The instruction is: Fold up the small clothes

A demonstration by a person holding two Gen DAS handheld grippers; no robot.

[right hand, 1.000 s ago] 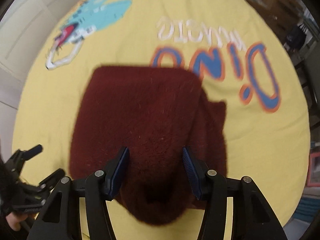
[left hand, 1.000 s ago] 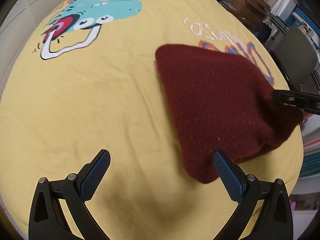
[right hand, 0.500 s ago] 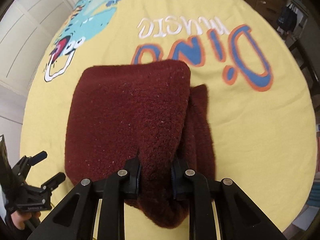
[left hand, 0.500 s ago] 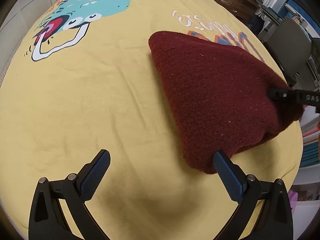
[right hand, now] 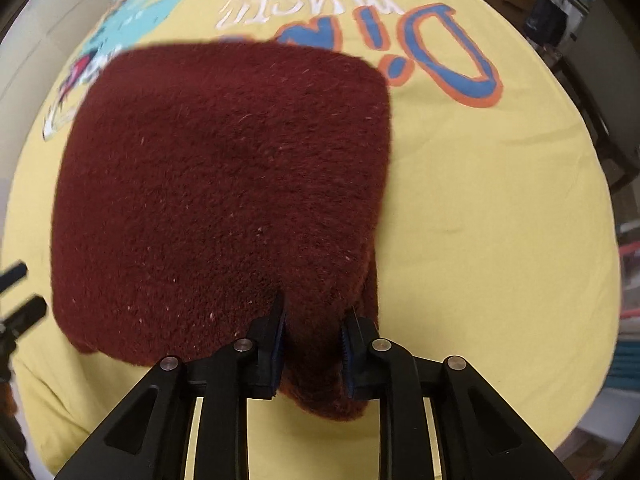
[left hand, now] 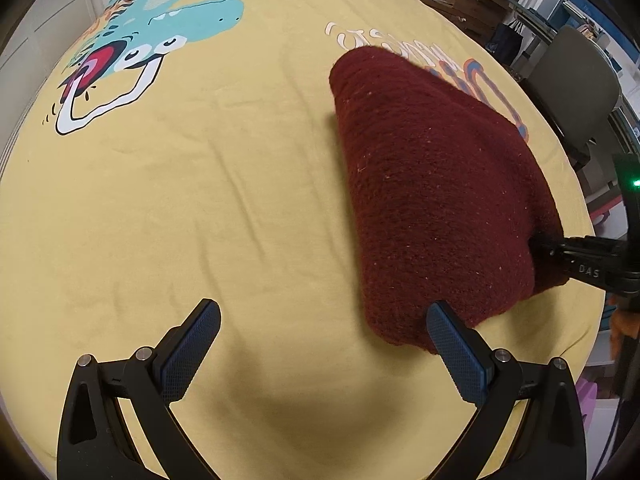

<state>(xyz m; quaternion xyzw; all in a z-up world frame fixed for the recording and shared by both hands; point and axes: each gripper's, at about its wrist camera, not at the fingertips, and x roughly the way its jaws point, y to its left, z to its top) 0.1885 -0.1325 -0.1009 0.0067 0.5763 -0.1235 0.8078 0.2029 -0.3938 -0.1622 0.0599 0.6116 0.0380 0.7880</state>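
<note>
Mid-fold: the right gripper (right hand: pixel 314 336) pinches the near edge of the maroon garment (right hand: pixel 224 184) (thick, fuzzy), likely carrying it toward twelve o'clock next, while the left gripper (left hand: pixel 328 344), fingers wide apart and holding nothing, waits over the yellow sheet (left hand: pixel 200 200).

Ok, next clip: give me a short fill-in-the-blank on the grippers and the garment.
The right gripper is shut on the folded ____ garment.
The left gripper is ____, holding nothing.
The garment lies on a ____ sheet printed with a dinosaur.
Missing words: maroon; open; yellow.
</note>
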